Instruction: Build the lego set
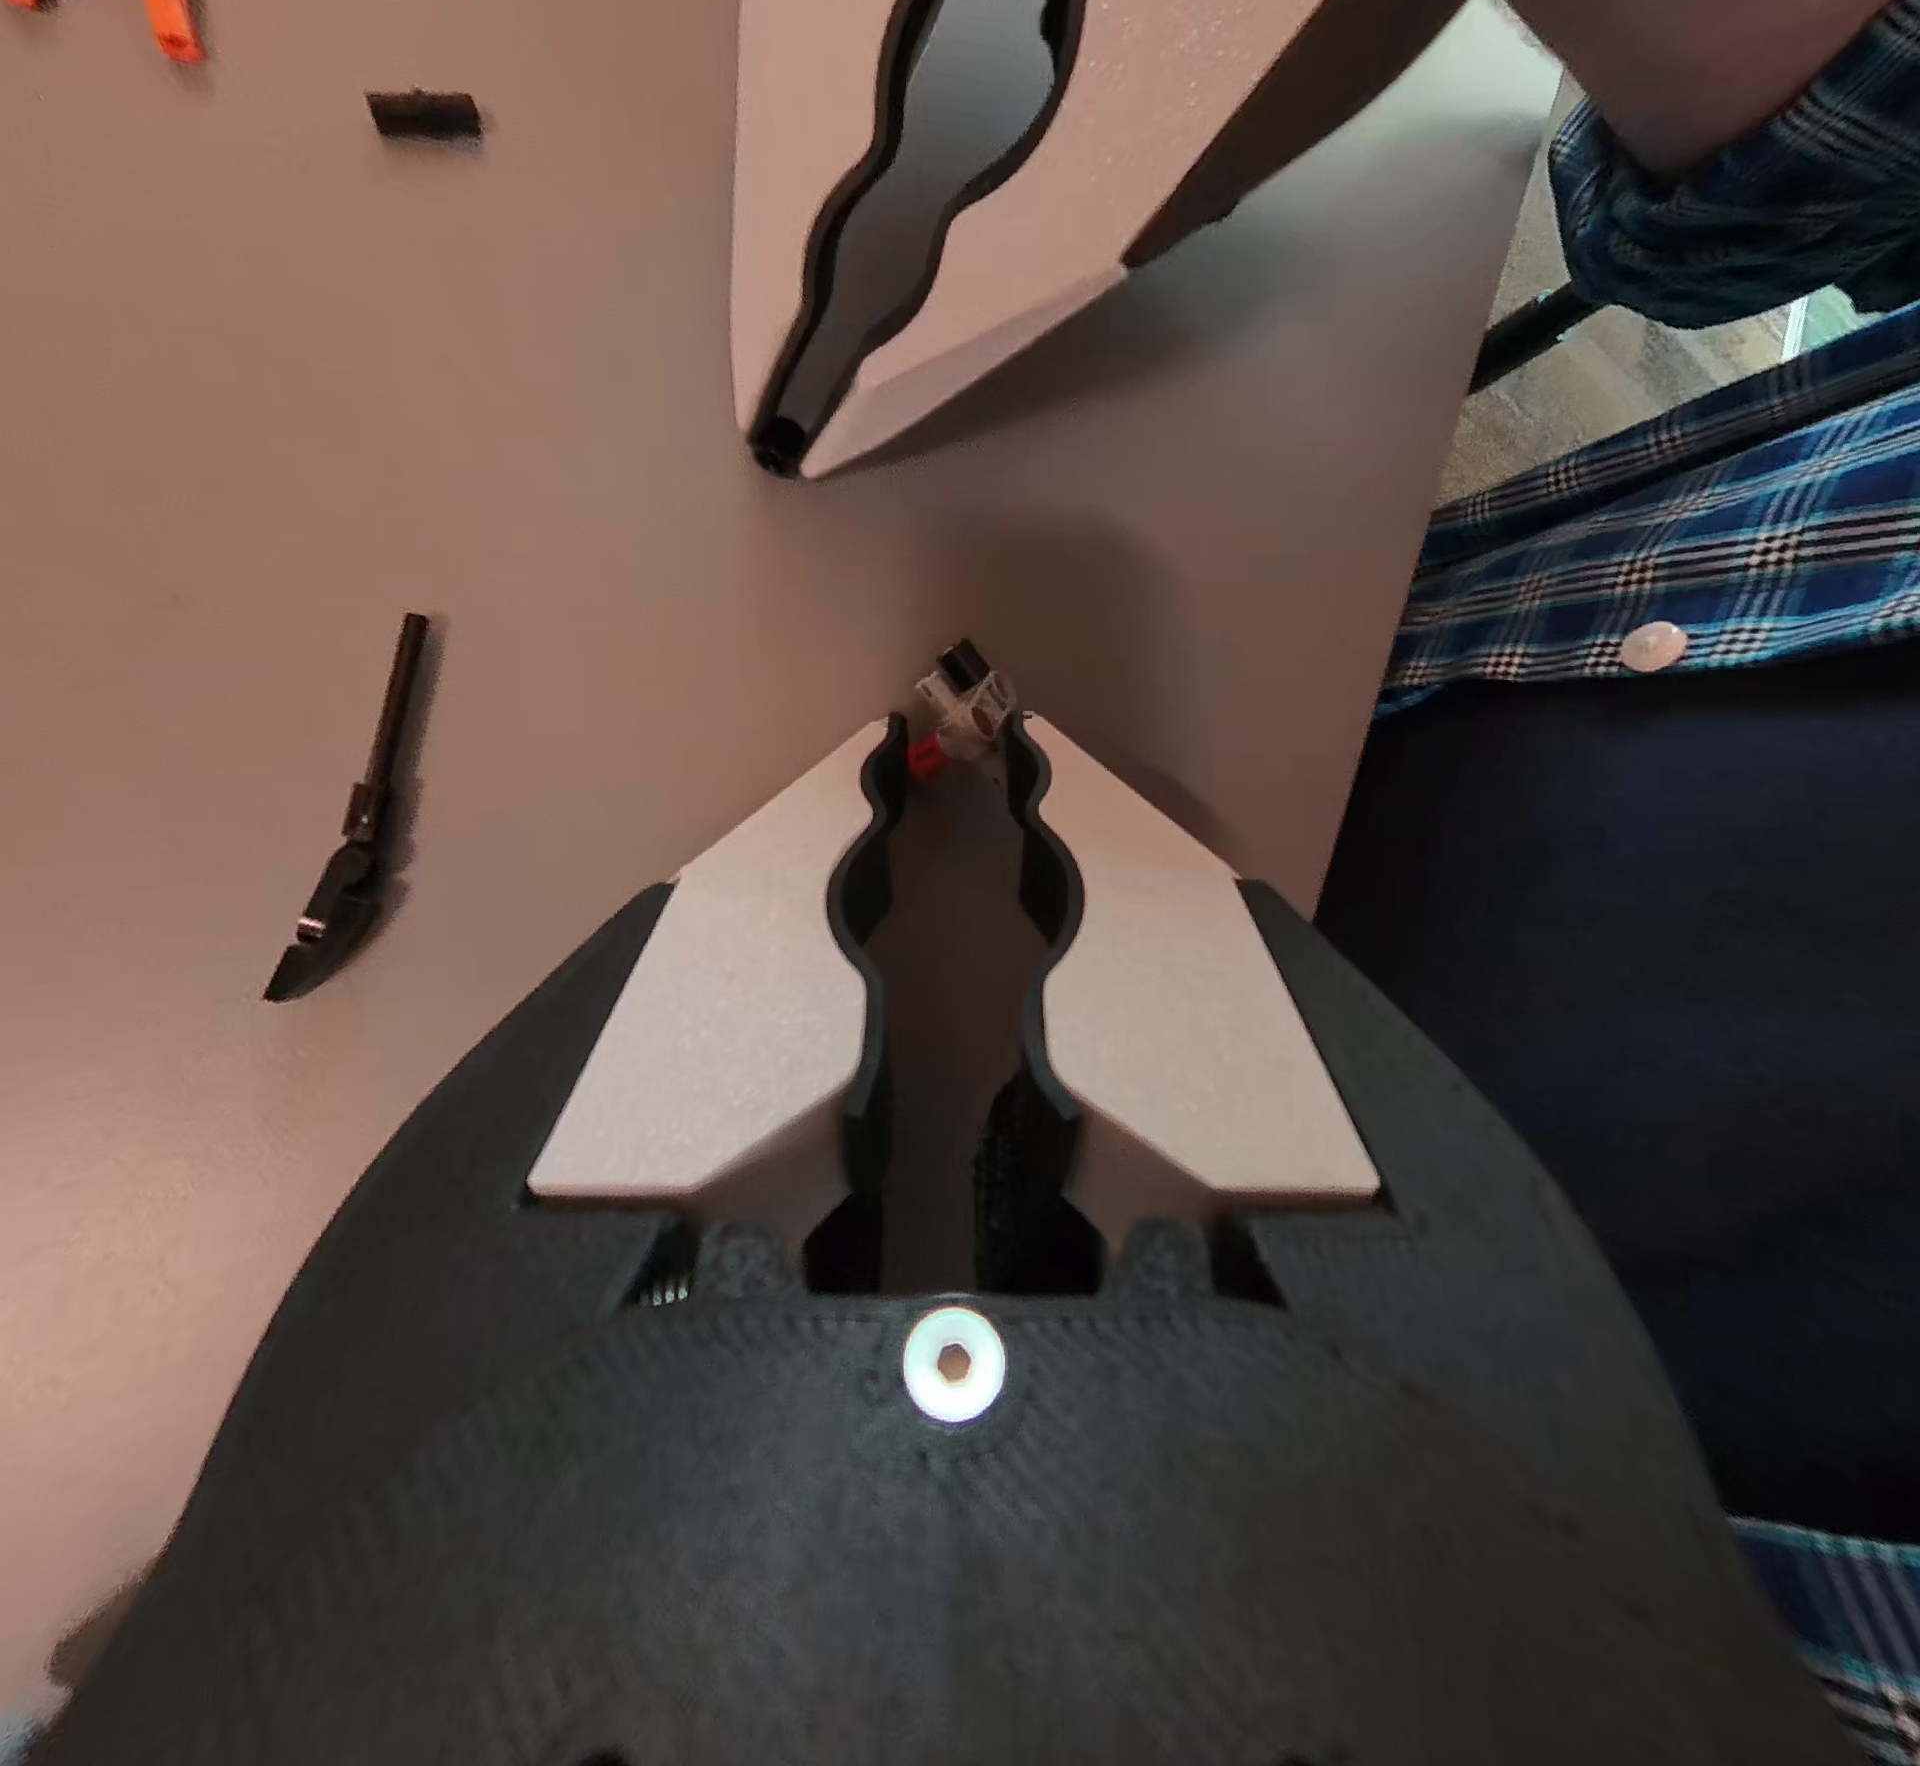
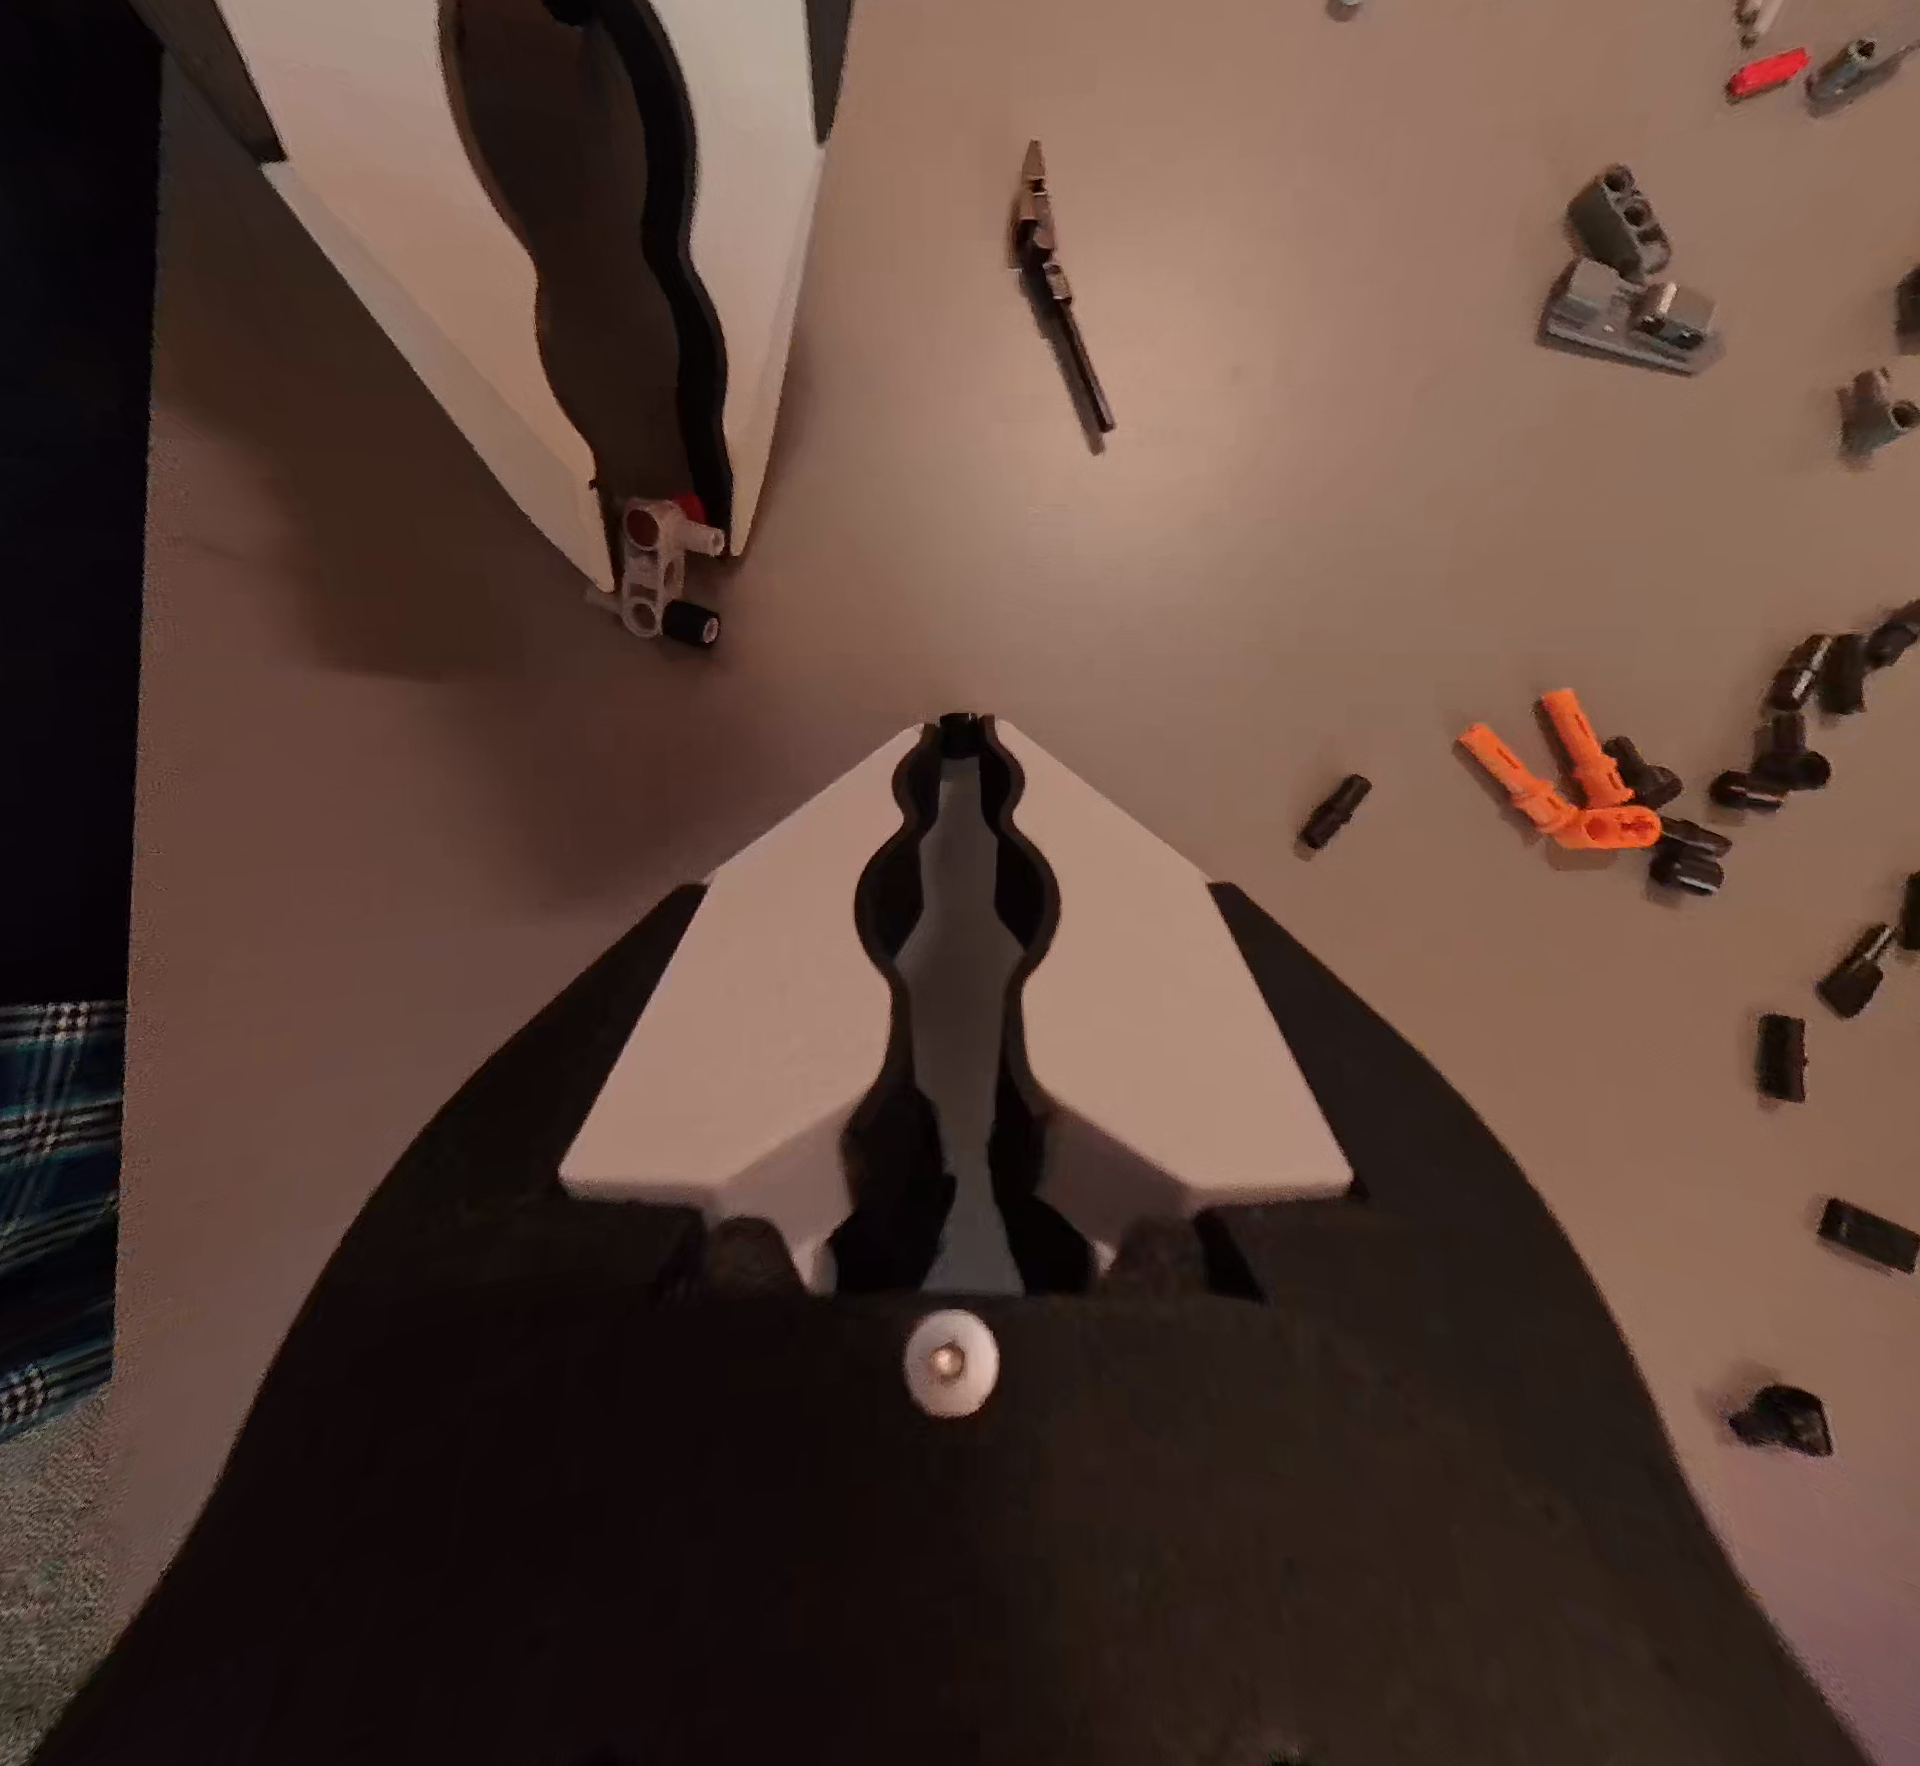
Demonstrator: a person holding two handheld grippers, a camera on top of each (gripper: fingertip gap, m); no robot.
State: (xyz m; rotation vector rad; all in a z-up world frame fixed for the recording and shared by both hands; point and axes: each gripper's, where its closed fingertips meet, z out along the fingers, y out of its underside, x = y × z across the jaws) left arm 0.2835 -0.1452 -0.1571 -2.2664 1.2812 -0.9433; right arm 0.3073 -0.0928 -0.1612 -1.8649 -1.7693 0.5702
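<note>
The left claw [image 2: 665,547] is pinching a small white connector assembly [image 2: 655,573] (one red pin and one black pin showing in it) above the worktop [image 2: 1039,573]. The right claw [image 2: 961,729] is gripping one black pin [image 2: 961,737] at its very tips. Being held so shallowly, that pin is likely risking twisting or popping free if pushed in misaligned. Two orange pieces [image 2: 1558,781] are lying among the loose parts.

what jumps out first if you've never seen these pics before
Two white-fingered tools face each other tip to tip over a tan table. The left hand-held gripper pinches a small white and red piece assembly, and the right hand-held gripper pinches a tiny black pin. To the right lie scattered loose parts, with bright orange pieces standing out.
</note>
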